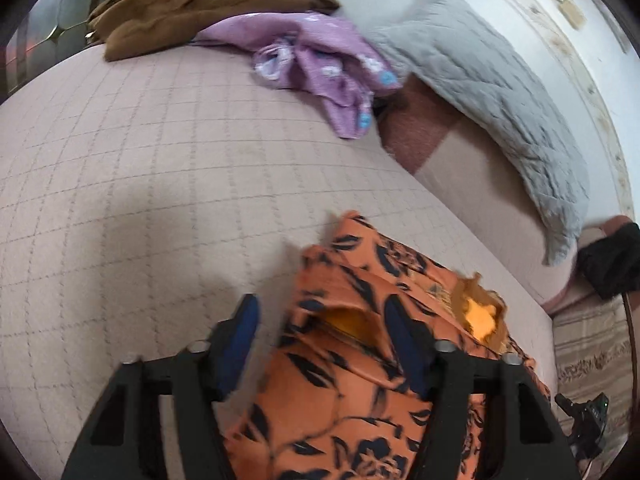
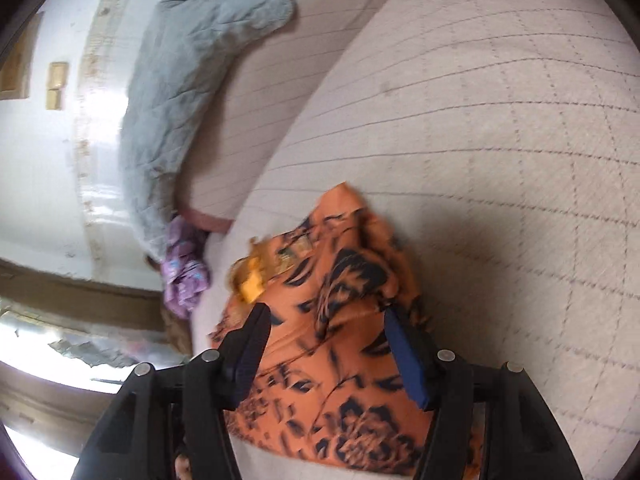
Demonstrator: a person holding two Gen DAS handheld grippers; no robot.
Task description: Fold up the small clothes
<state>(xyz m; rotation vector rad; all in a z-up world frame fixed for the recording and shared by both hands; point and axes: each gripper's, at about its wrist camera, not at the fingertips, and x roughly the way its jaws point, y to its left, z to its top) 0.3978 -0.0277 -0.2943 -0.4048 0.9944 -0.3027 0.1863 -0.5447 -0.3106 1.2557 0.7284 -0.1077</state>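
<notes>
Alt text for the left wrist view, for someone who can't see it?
An open left gripper hovers over an orange garment with dark leaf print on a quilted bed. Farther back lie purple clothing, a brown garment and a grey pillow.

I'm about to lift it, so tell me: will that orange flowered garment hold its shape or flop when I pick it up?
The orange garment will probably flop: it already lies in soft creases and loose folds on the bed. It looks thin and light, so its fold may well fall open. Both grippers, left and right, are open over it, so a two-point grasp should keep it steadier.
</notes>
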